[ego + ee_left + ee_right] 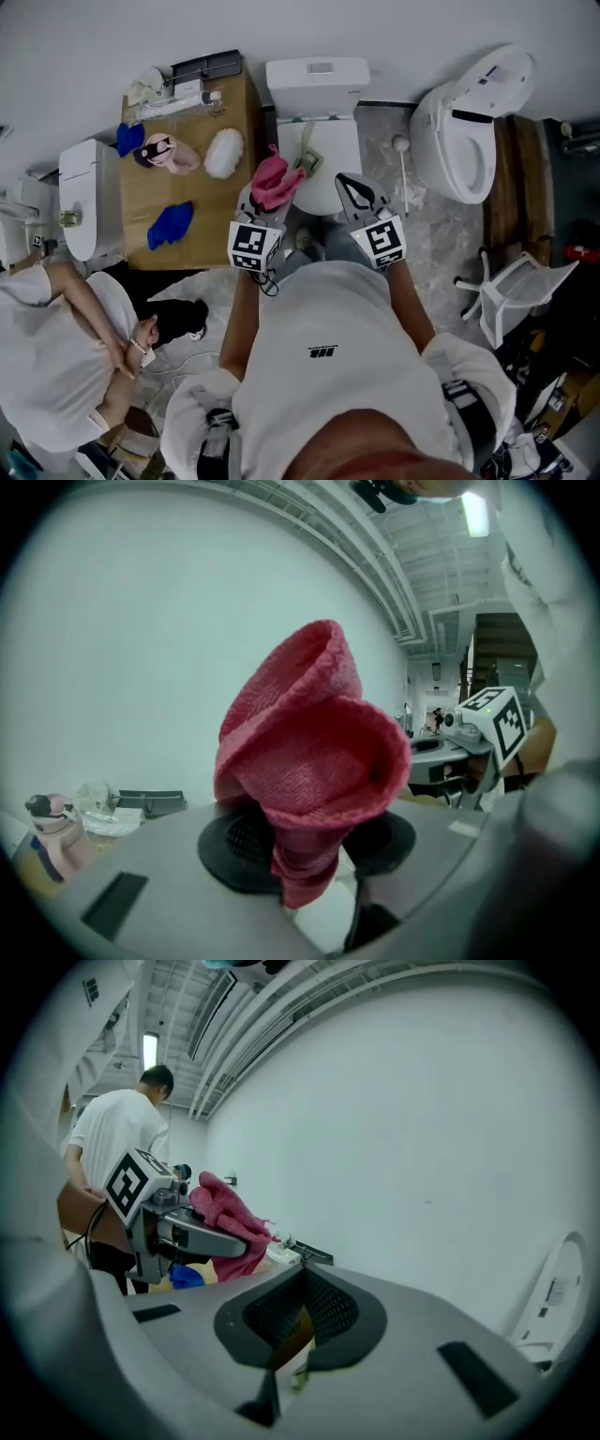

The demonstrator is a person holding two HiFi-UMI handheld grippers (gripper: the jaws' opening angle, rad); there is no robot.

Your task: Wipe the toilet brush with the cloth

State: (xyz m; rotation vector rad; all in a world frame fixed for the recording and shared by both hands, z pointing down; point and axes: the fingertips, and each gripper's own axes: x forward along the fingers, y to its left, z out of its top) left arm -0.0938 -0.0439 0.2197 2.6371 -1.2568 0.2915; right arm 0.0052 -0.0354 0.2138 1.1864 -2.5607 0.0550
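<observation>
The left gripper (265, 202) is clamped on the pink cloth (275, 180). The right gripper (302, 1288) is fully closed and empty. The toilet brush (404, 173) stands on the floor between the middle toilet (314, 80) and the right-hand toilet (469, 122), apart from both grippers.

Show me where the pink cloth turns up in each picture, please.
Head view: pink cloth at centre, before the toilet.
Left gripper view: cloth dead centre, pinched between the jaws.
Right gripper view: cloth left of centre, beside the marker cube.
Shared landmark: the white wall behind.
</observation>
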